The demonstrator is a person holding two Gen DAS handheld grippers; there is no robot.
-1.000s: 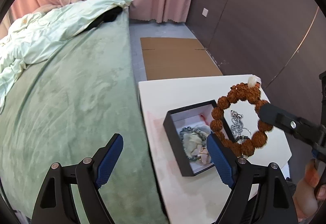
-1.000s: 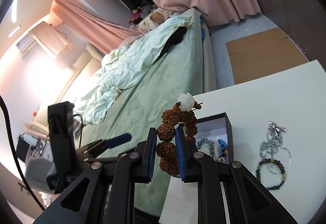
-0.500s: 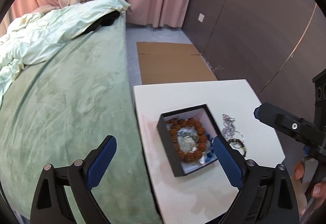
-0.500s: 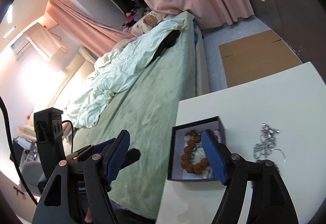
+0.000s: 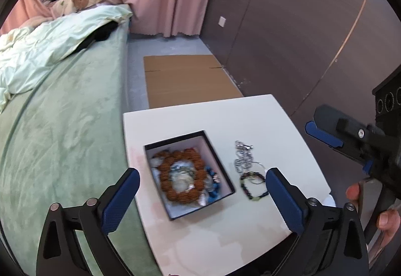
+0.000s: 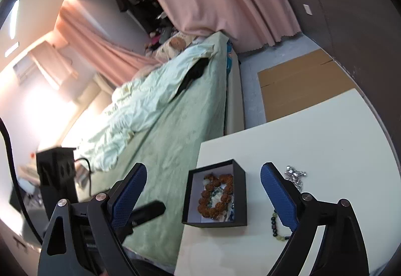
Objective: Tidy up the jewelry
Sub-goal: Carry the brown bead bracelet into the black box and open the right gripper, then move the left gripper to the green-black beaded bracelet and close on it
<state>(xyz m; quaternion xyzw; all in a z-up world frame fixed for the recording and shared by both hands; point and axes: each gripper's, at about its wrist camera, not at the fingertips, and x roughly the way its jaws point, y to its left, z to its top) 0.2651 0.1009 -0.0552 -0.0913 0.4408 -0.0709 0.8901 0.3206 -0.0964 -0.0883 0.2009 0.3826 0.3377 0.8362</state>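
Released since the earlier frame, the chunky brown seed-bead bracelet (image 5: pixel 181 175) now lies inside the open black cardboard box (image 5: pixel 220 165), on top of other pieces, apparently pale stones and blue beads. Right gripper (image 6: pixel 203 194) has just been opening; its jaws stand wide, nothing between the pads. Left gripper (image 5: pixel 200 200) has likewise widened and grips nothing. Beside the box on the white table (image 5: pixel 225 115) lie a silver chain (image 5: pixel 241 153) and a dark beaded bracelet (image 5: pixel 252 187). A green-covered bed (image 5: pixel 62 130) borders the table.
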